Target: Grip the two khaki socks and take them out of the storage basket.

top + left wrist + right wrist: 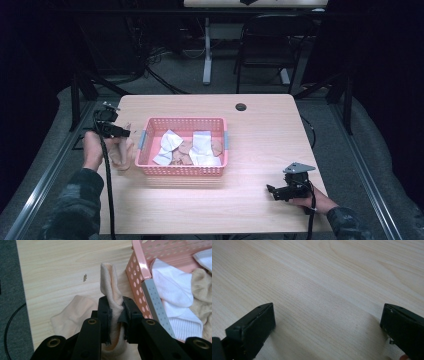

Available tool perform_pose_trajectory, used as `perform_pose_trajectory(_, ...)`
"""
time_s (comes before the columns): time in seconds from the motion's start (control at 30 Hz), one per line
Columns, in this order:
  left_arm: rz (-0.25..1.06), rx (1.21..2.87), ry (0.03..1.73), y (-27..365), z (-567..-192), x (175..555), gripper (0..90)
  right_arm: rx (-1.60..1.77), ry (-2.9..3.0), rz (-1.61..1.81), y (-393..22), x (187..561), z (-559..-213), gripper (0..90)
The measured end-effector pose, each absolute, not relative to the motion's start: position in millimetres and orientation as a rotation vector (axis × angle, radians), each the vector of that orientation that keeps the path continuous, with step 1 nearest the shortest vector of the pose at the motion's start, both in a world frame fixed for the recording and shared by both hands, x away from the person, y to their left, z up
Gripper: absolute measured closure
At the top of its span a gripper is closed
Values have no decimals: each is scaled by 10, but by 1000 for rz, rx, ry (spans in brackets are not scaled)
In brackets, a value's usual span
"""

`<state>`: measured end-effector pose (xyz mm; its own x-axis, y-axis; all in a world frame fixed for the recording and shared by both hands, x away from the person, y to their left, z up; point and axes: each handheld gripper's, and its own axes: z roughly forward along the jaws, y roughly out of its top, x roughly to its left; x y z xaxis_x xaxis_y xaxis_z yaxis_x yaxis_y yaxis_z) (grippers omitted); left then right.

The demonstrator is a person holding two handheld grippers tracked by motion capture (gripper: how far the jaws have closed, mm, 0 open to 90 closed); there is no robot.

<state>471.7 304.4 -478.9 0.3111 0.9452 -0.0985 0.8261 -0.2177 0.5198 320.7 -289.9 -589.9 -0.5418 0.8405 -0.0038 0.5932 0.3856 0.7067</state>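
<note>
The left claw (115, 315) is clamped on a peach sock (111, 290), held over the tabletop (260, 135) just left of the pink basket (182, 170). The basket contains white and tan socks (170, 142). The right claw (327, 325) rests low on the tabletop, jaws apart.

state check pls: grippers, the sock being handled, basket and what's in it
left gripper: shut on the peach sock, beside the basket's left end
peach sock: pinched between the fingers, folded, lower part lying on the table
right gripper: open, nothing between the fingers, over bare table
pink basket: upright on the table, holding socks
white socks: loose in the basket
tan socks: loose in the basket, among the white ones
</note>
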Motion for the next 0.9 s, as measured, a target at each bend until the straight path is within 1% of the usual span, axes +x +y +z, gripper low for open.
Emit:
perform_pose_trajectory(0.13, 296, 2093, 1581, 3011, -4903, 4764, 765, 1245, 2288, 944, -2899, 3207, -5899, 0)
perform_pose_trajectory(0.27, 242, 2051, 1601, 3044, -5025, 4799, 660, 1245, 2287, 945, -2899, 3207, -5899, 0)
perform_pose_trajectory(0.37, 231, 2044, 1613, 3062, -5080, 4804, 554, 1245, 2288, 944, -2899, 3207, -5899, 0)
perform_pose_trajectory(0.4, 231, 2037, 1617, 3069, -5084, 4803, 502, 1245, 2288, 944, -2899, 3207, -5899, 0)
perform_pose_trajectory(0.47, 233, 2036, 1619, 3083, -5071, 4795, 362, 1246, 2288, 944, -2899, 3206, -5899, 0)
perform_pose_trajectory(0.5, 257, 2035, 1629, 3097, -5049, 4784, 298, 1245, 2288, 943, -2899, 3207, -5899, 0)
perform_pose_trajectory(0.53, 264, 2032, 1630, 3108, -5027, 4770, 254, 1248, 2289, 942, -2899, 3206, -5897, 0)
perform_pose_trajectory(0.6, 288, 2033, 1632, 3127, -4990, 4735, 207, 1245, 2290, 944, -2900, 3207, -5896, 0)
perform_pose_trajectory(0.77, 334, 2038, 1628, 3188, -4874, 4625, 163, 1246, 2289, 943, -2899, 3206, -5896, 0)
perform_pose_trajectory(0.9, 380, 2034, 1606, 3228, -4745, 4477, 149, 1247, 2288, 942, -2899, 3205, -5896, 0)
